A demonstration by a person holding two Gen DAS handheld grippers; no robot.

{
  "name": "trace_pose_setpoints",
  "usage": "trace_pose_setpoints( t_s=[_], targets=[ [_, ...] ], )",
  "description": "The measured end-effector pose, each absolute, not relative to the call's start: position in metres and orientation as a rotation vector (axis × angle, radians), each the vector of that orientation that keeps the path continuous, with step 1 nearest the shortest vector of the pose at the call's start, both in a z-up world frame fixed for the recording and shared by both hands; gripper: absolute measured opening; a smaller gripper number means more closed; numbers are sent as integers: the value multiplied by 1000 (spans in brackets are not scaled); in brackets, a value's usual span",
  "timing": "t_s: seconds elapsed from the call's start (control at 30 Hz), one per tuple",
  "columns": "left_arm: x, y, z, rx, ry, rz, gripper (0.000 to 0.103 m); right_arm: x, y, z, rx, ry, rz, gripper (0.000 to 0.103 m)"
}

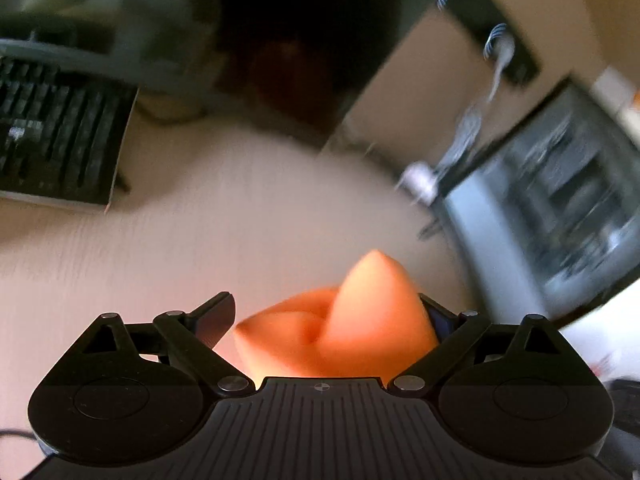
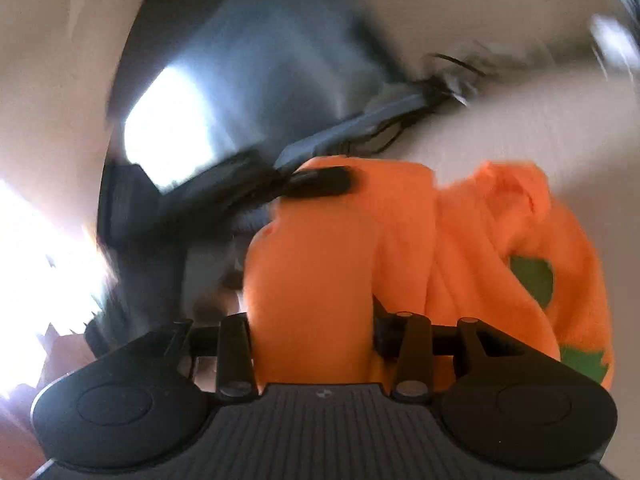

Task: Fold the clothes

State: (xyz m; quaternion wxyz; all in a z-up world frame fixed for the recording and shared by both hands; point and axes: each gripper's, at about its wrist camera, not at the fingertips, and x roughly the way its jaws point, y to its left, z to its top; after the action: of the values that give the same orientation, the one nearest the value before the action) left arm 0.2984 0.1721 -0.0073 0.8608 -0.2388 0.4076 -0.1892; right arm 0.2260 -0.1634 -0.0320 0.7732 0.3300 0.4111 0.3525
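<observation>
An orange fleece garment with green patches fills the right wrist view (image 2: 460, 248). A bunched fold of it runs between the fingers of my right gripper (image 2: 312, 320), which is shut on it. In the left wrist view a peak of the same orange cloth (image 1: 352, 320) sits between the widely spread fingers of my left gripper (image 1: 332, 320); the jaws stand open around it. In the right wrist view the left gripper's dark finger (image 2: 320, 182) shows at the garment's far edge. Both views are motion-blurred.
A pale table (image 1: 200, 220) lies under the cloth. A black keyboard (image 1: 52, 140) is at the far left. A dark monitor or case (image 1: 568, 200) stands at the right, with cables (image 1: 472, 120) hanging behind. A bright window glares (image 2: 168, 120) left.
</observation>
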Motion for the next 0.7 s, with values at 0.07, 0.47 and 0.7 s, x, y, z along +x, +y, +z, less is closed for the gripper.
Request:
trace_pose_setpoints(
  t_s=[0.07,0.47,0.7],
  targets=[
    [299,172,5,-507,820,-407,99,239,-198,-52,963,893,689,39],
    [301,121,-34,-419,992,-391,99,249,-264,-88,762,828,193,44],
    [304,79,-51,-320,1034,-424,99,226,-248,-67,467,747,325,44]
  ],
)
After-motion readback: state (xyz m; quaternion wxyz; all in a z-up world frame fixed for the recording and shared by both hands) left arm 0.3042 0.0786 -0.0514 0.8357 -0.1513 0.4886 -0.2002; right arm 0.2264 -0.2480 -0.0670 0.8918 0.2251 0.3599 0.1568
